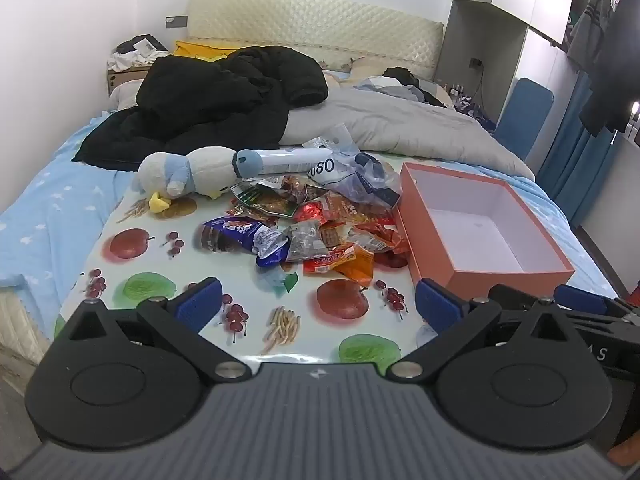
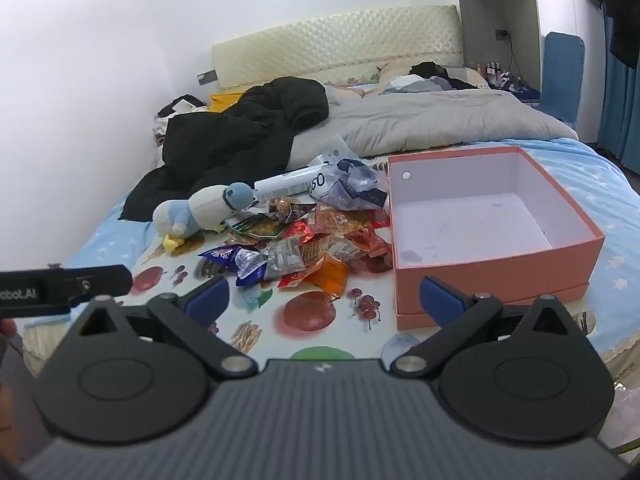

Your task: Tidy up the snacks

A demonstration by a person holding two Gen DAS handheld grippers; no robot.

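Many crinkly foil and plastic snack packets [image 1: 316, 232] lie heaped on the glossy fruit-printed mat [image 1: 160, 284], touching the left wall of the empty salmon-pink cardboard box [image 1: 492, 268]; because they overlap and are slippery, a grab could drag several at once or let one slide off, and the white-and-blue plush duck [image 1: 188, 180] left of the box could snag. Both the left gripper [image 1: 318, 306] and right gripper [image 2: 324, 298] hover spread wide and empty, short of the heap.

We are in a home bedroom: a bed [image 1: 48, 216] with a quilted headboard [image 1: 312, 24], a rumpled grey duvet [image 1: 400, 124], and clothes hanging [image 1: 608, 60] by blue curtains [image 1: 576, 160].
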